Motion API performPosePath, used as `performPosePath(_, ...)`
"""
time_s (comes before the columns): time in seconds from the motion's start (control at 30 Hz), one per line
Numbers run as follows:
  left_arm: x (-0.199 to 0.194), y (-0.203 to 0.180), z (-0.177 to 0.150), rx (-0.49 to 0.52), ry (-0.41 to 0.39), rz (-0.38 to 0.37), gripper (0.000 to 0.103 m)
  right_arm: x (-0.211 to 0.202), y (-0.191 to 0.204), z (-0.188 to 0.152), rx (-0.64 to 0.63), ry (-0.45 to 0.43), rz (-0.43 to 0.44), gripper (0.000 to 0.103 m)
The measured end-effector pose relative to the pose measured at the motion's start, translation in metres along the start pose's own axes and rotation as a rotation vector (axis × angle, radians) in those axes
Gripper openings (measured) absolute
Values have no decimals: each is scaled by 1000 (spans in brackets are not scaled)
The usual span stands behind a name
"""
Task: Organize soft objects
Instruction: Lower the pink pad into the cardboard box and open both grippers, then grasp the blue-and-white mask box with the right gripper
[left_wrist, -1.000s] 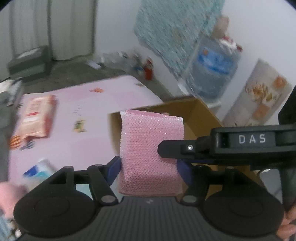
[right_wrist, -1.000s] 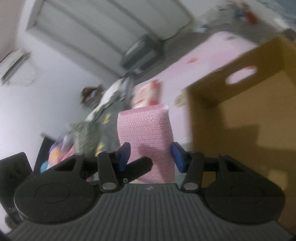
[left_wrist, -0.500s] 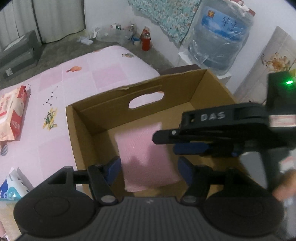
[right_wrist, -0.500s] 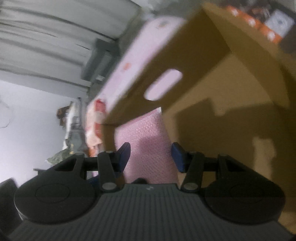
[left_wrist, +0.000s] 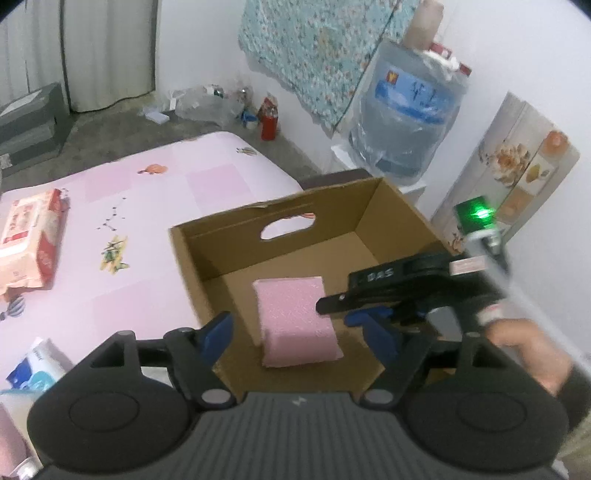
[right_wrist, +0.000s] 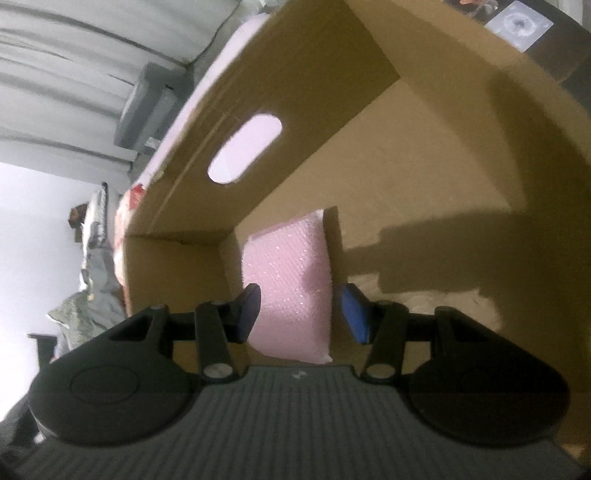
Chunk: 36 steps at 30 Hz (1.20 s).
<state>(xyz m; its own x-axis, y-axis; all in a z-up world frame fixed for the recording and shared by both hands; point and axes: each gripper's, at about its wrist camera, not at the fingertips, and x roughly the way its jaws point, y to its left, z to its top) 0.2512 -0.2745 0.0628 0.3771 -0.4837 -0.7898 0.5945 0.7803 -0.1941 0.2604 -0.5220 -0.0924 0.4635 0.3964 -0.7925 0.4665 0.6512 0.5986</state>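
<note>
Pink sponge (left_wrist: 297, 319): it is inside the cardboard box (left_wrist: 391, 206), on the box floor, near the middle bottom of the left wrist picture.
Left gripper (left_wrist: 301, 332): it hangs above the near edge of the box. Its blue fingers (left_wrist: 218, 332) stand wide apart and have just been opening. The sponge shows between them in the picture but lies lower down, and they do not touch it.
Right gripper (right_wrist: 301, 308): it reaches into the box from the right side of the left wrist picture. Its fingers (right_wrist: 249, 310) sit on both sides of the sponge. The left one looks pressed on it; the right one seems to have a small gap. It looks like a light hold.
Bed (left_wrist: 155, 206): a pink sheet, with a wipes pack (left_wrist: 29, 240) at the left edge.
What could go wrong: if the right gripper lifts away before its fingers open, the soft sponge may stick and come back out.
Another worry: the sponge is squishy, so it may tip on its side when let go.
Also: a gripper could bump a box wall and push the box.
</note>
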Motion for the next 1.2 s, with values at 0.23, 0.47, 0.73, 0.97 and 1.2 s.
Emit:
performPosePath(0.23,-34,42,-30,-59,-34,36,79,41,32,3,-82,13,-61,36)
performPosePath(0.47,-59,84,-65,-133,-74,89,79,63,64,11,-188,1,-55,35)
performPosePath(0.73,-80,119,-113,-217,-100,152,79,65,86,10,-319,-27,-75,37)
performPosePath(0.97,-100,137,-152,-264,-129,223,79,58,93,6,-367,-17,-104,61)
performPosePath(1.2,-129,143,-184,-299,-203,270,88,13,100,-10,-440,-114,-147,84)
